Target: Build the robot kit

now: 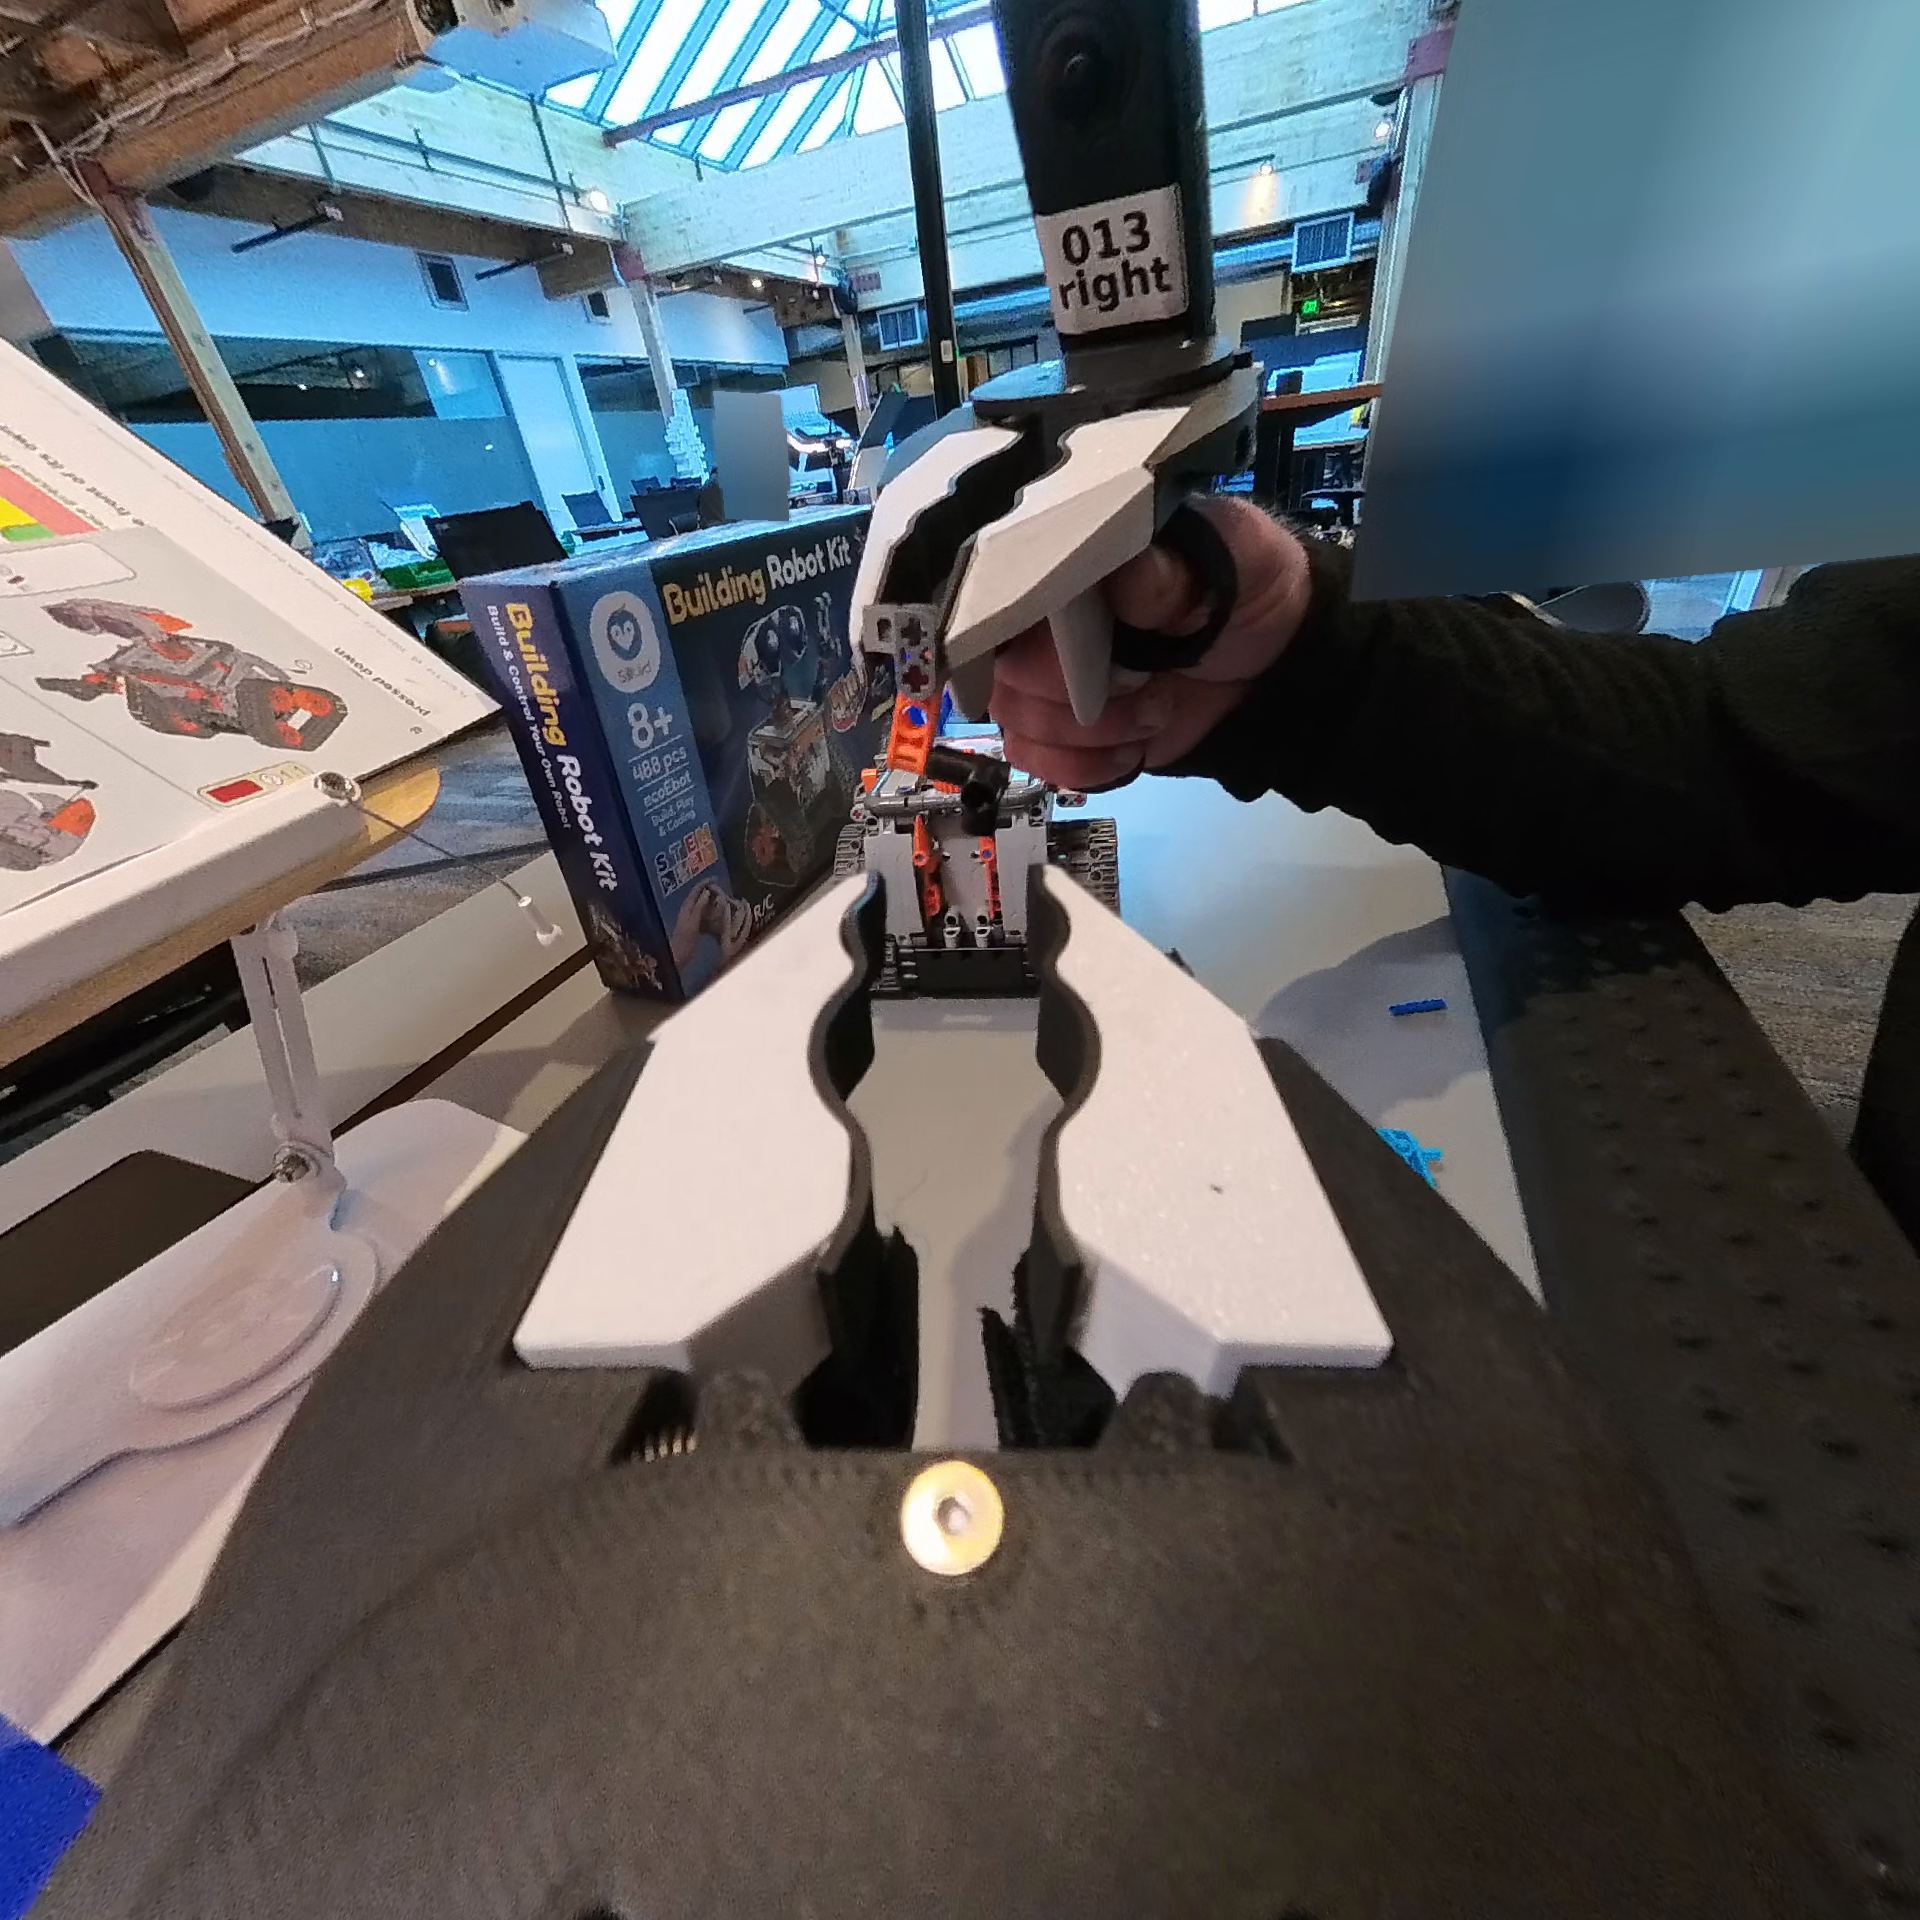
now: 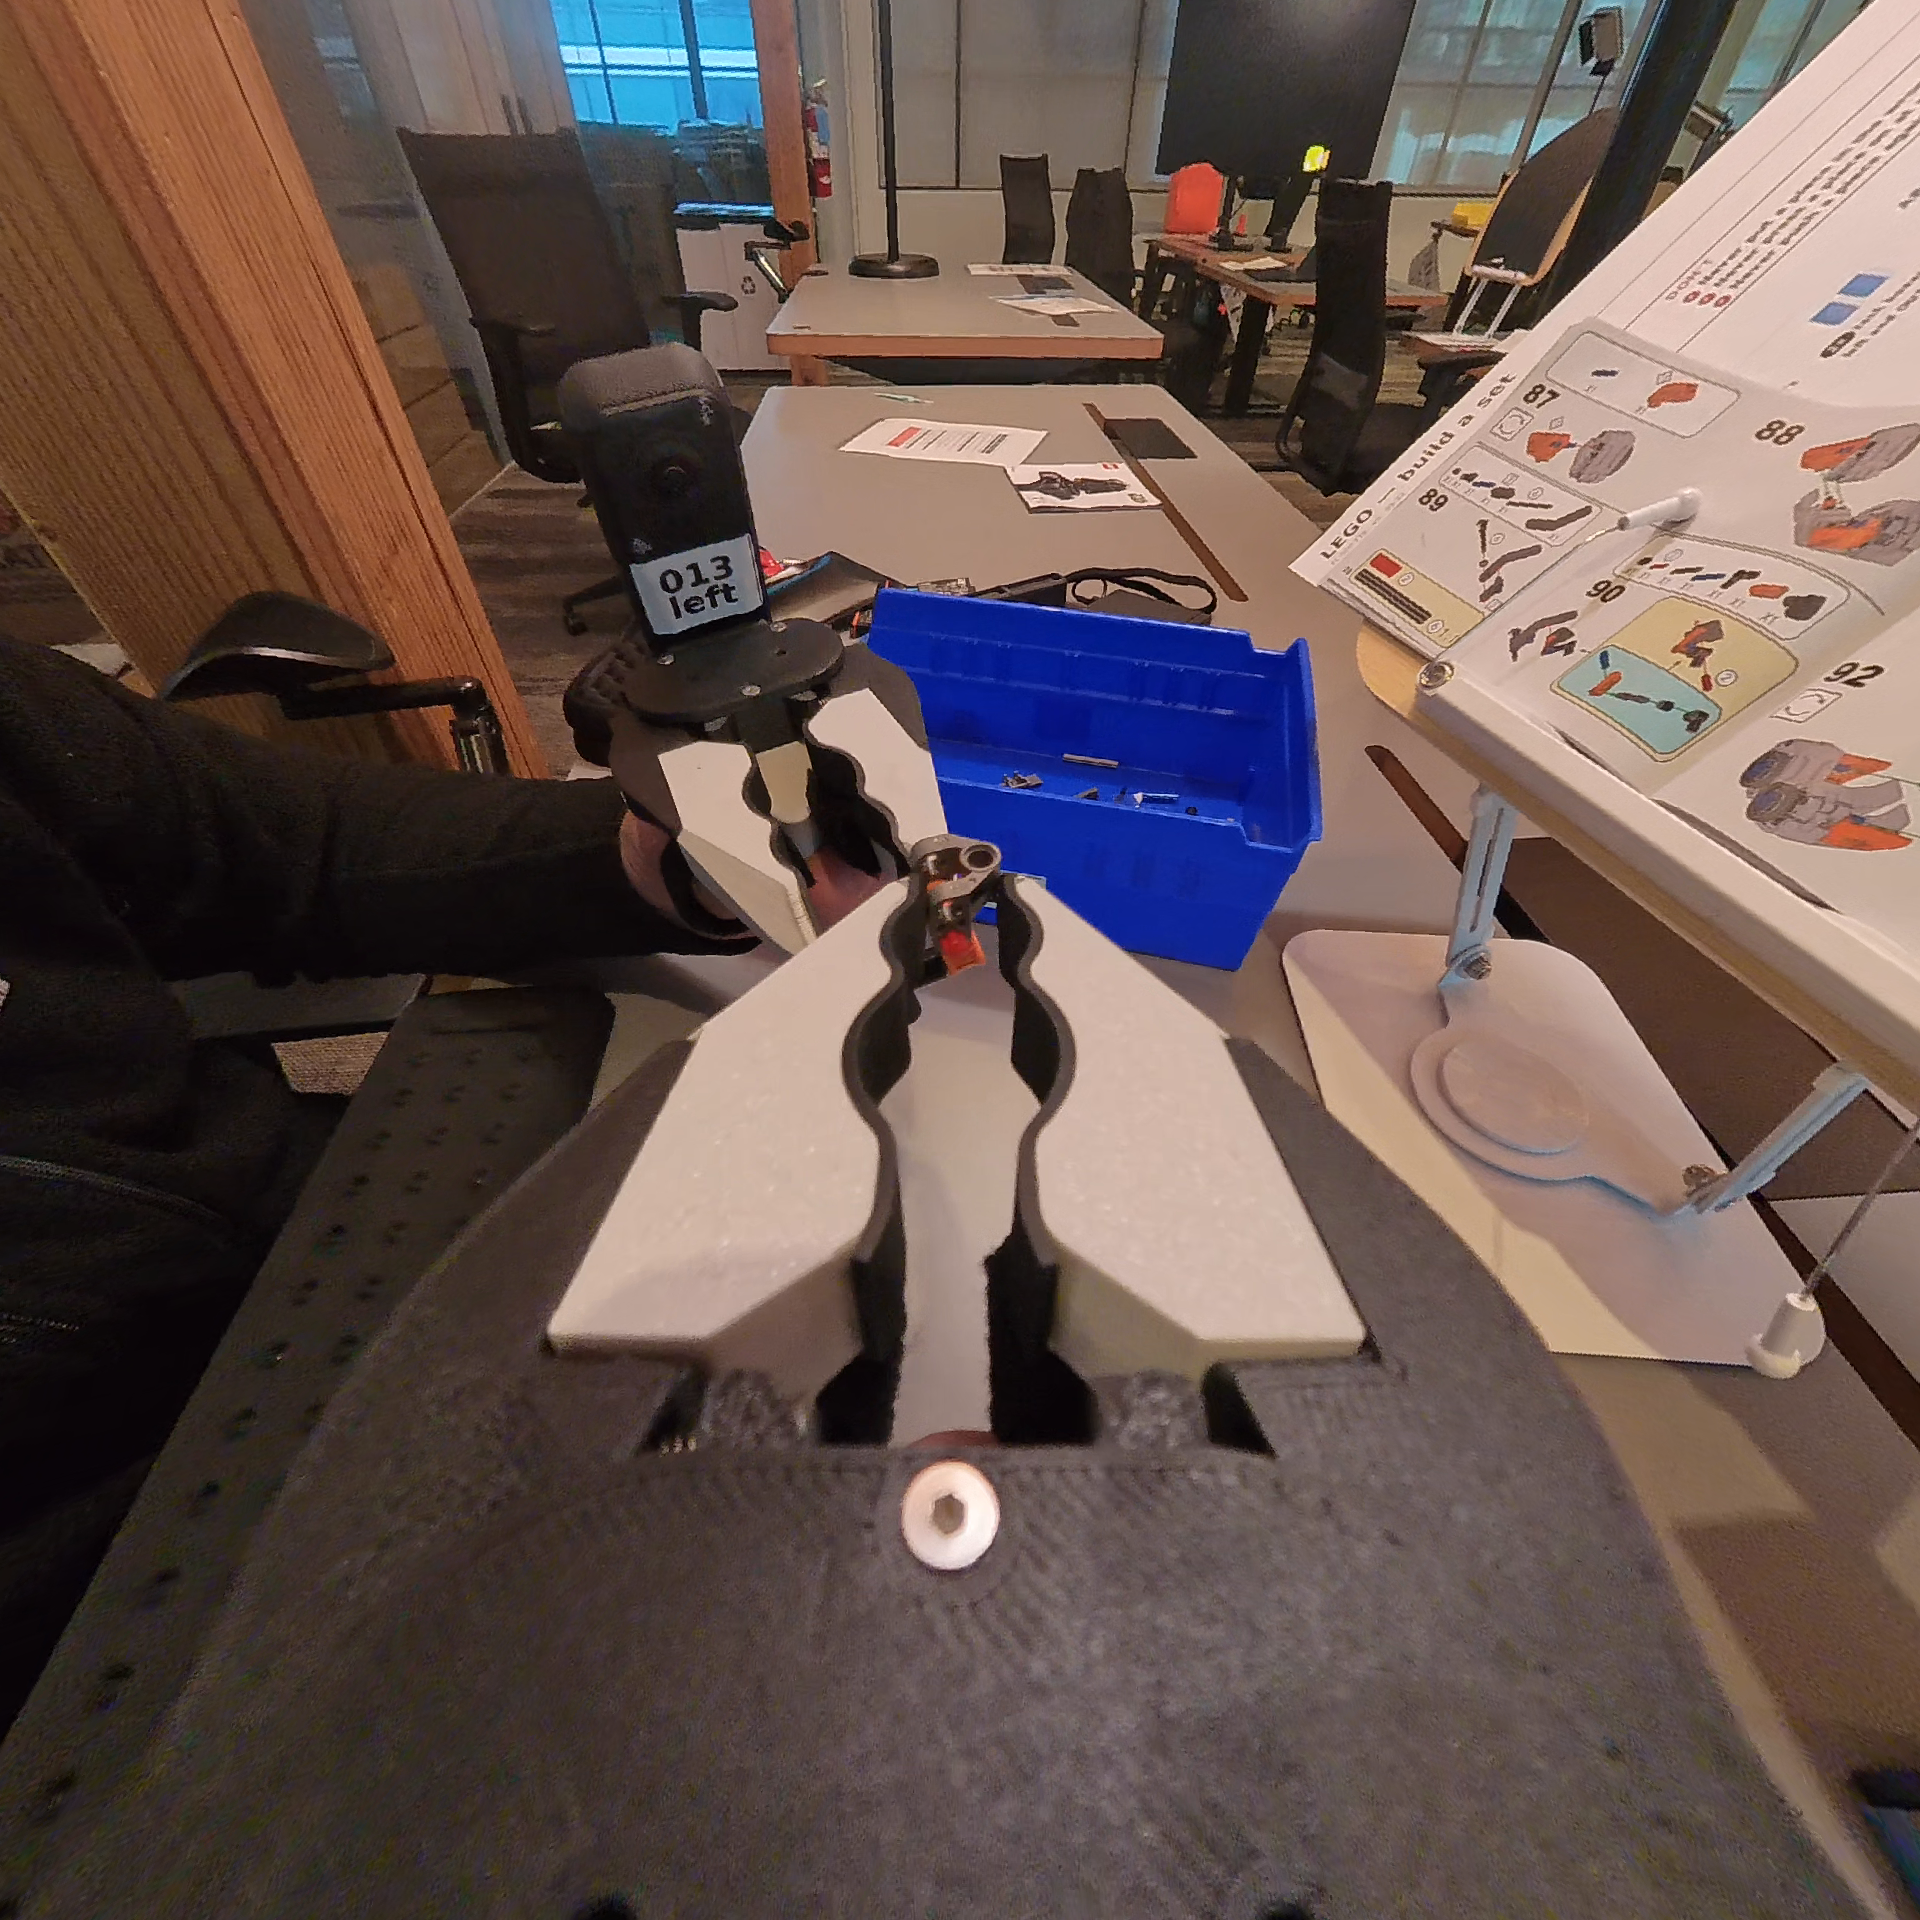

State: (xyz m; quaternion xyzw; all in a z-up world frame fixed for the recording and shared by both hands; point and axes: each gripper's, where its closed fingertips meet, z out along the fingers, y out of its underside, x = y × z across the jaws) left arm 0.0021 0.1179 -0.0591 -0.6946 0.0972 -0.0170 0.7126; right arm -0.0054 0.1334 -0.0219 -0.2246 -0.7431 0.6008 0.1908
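My left gripper (image 1: 958, 894) has its fingertips on either side of a grey, orange and black brick robot model (image 1: 951, 868) standing on the grey table, and appears shut on its body. My right gripper (image 1: 920, 644) hangs just above the model, pointing down. It is shut on a small grey-and-orange beam piece (image 1: 909, 691) whose lower end, with a black connector (image 1: 966, 777), meets the model's top. In the right wrist view the beam piece (image 2: 951, 899) sits between my right gripper's tips (image 2: 956, 894). The left gripper (image 2: 805, 883) is just left of it. The model is hidden there.
A blue kit box (image 1: 686, 748) stands behind the model. An instruction booklet on a white stand (image 2: 1662, 582) is to the side, and its base (image 2: 1538, 1143) is on the table. A blue bin (image 2: 1101, 769) holds small parts. Loose blue pieces (image 1: 1418, 1006) lie beside a black perforated board (image 1: 1662, 1143). Left tips to right tips: about 5 cm.
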